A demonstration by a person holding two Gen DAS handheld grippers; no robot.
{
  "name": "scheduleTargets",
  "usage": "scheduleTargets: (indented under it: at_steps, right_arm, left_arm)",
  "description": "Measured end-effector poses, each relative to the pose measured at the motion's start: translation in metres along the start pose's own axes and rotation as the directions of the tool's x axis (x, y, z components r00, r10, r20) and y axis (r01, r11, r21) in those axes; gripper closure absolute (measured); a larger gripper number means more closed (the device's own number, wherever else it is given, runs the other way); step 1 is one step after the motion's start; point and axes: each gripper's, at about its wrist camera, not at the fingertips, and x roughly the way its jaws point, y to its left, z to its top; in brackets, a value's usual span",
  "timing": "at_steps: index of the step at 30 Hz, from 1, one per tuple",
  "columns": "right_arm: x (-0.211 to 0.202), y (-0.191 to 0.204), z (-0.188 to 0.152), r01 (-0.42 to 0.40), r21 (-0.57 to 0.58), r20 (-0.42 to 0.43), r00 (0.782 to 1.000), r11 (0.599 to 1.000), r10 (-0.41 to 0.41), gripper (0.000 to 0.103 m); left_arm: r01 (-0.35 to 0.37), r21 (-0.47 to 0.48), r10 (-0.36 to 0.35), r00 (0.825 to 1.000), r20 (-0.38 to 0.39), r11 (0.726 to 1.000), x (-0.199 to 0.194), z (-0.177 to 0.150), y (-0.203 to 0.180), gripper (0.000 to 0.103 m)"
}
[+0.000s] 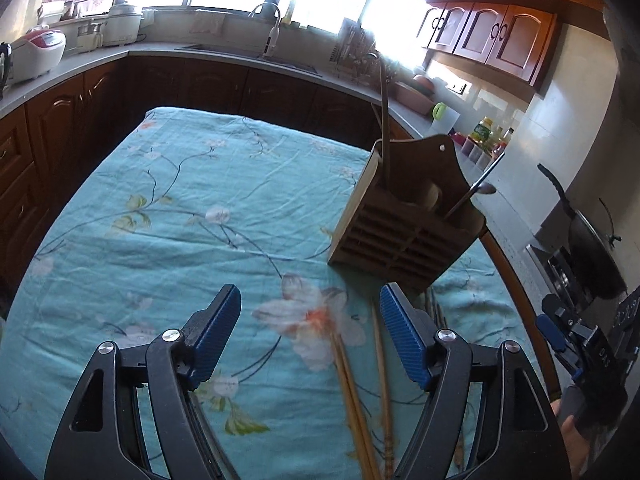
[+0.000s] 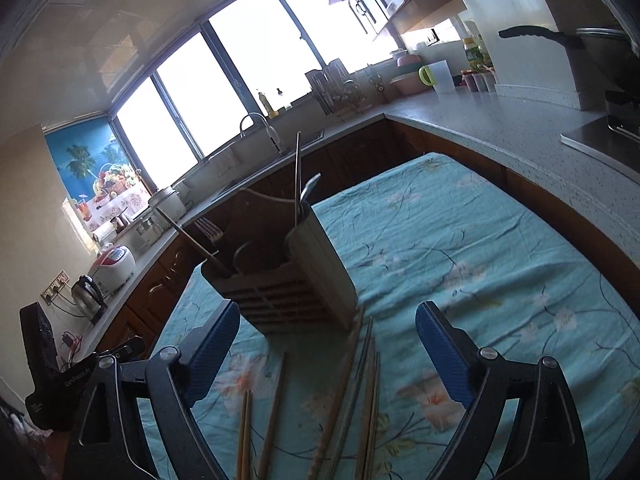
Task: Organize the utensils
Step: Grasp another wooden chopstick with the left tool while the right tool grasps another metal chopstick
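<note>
Both grippers [image 1: 310,336] [image 2: 328,354] tilted down, jaws wide, above chopsticks [image 2: 352,392]

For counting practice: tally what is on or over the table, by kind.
utensil holder: 1
Grippers: 2, left gripper and right gripper
tablecloth: 1
loose chopsticks: at least 6; they overlap, so the exact count is unclear
Total: at least 10

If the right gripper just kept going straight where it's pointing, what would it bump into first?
Probably the loose wooden chopsticks lying on the teal flowered tablecloth between the right gripper's open jaws. Just beyond stands the slatted wooden utensil holder. Depth is hard to judge here.
</note>
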Motion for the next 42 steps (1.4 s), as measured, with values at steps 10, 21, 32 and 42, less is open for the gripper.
scheduleTargets:
  at_steps: [10, 21, 32, 42]
  right_arm:
    - [0.001, -0.009, -0.033, 0.074, -0.048, -0.072, 0.994, 0.996, -0.077, 0.013]
    - [0.022, -0.016, -0.033, 0.118, -0.090, -0.148, 0.980, 0.989, -0.130, 0.042]
    - [0.060, -0.017, -0.035, 0.125, -0.130, -0.262, 0.952, 0.984, -0.156, 0.061]
    - [0.090, -0.018, -0.041, 0.153, -0.181, -0.336, 0.919, 0.971, -0.207, 0.077]
  left_arm:
    - [0.008, 0.032, -0.005, 0.998, -0.070, 0.999, 0.008, -0.026, -0.012, 0.029]
    - [0.031, 0.087, -0.021, 0.993, -0.119, 0.996, 0.030, -0.020, -0.035, 0.033]
    - [0.054, 0.117, -0.027, 0.976, -0.217, 0.992, 0.073, -0.012, -0.051, 0.050]
    - [0.059, 0.163, -0.010, 0.959, -0.283, 0.985, 0.109, -0.012, -0.064, 0.061]
